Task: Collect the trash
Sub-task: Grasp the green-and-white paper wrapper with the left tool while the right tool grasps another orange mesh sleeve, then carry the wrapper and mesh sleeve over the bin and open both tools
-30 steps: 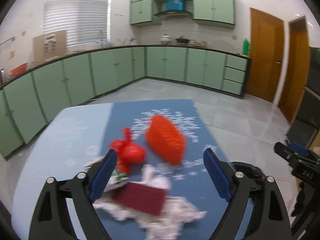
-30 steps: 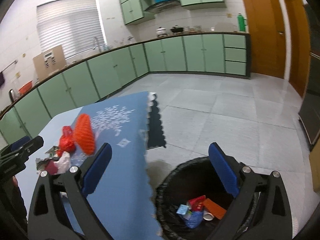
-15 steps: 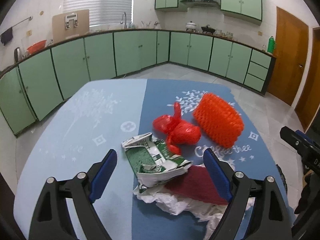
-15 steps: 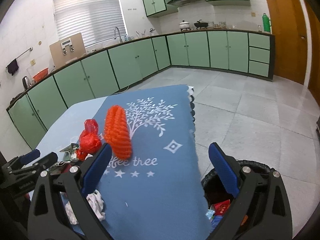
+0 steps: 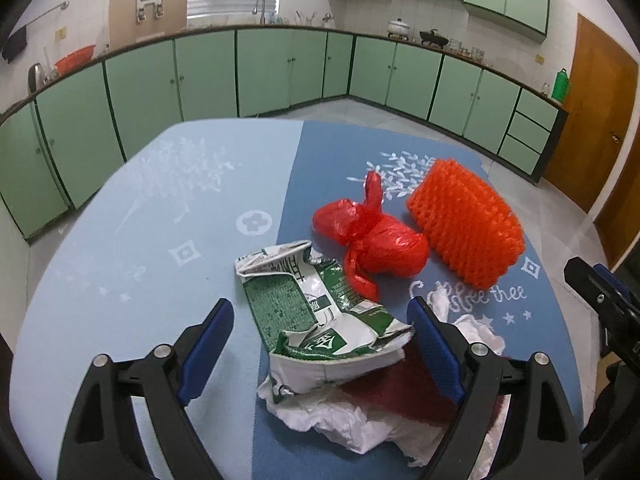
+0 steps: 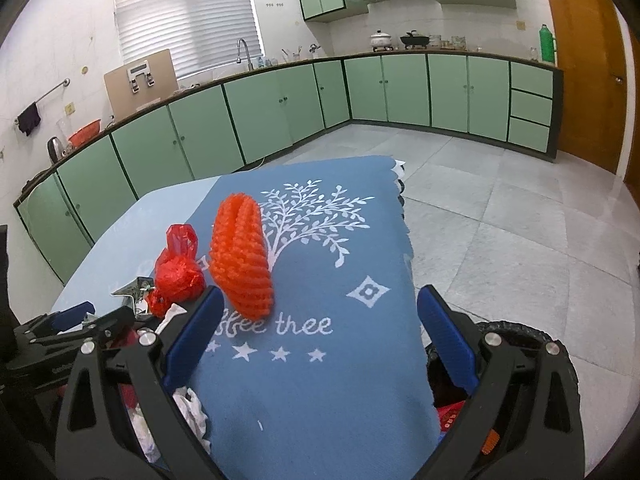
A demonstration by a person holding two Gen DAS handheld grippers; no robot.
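A crumpled green-and-white carton (image 5: 308,316) lies on the table between the fingers of my left gripper (image 5: 318,314), which is open and not pressing on it. Under the carton are white tissue (image 5: 352,424) and a dark red pad (image 5: 400,388). Beyond them sit a knotted red plastic bag (image 5: 372,236) and an orange foam net (image 5: 464,224). My right gripper (image 6: 320,300) hovers open and empty over the blue cloth, with the orange foam net (image 6: 242,256) and red plastic bag (image 6: 178,272) just ahead to its left. The left gripper (image 6: 72,324) shows at the left edge.
The round table carries a two-tone blue cloth (image 6: 320,380). A black-lined trash bin (image 6: 520,332) with scraps inside stands on the floor by the table's right edge. Green kitchen cabinets (image 5: 280,68) line the far walls, and a wooden door (image 6: 580,60) is at the right.
My left gripper dropped closer to the pile, so the carton now lies between its fingers. My right gripper swung from above the bin to over the cloth.
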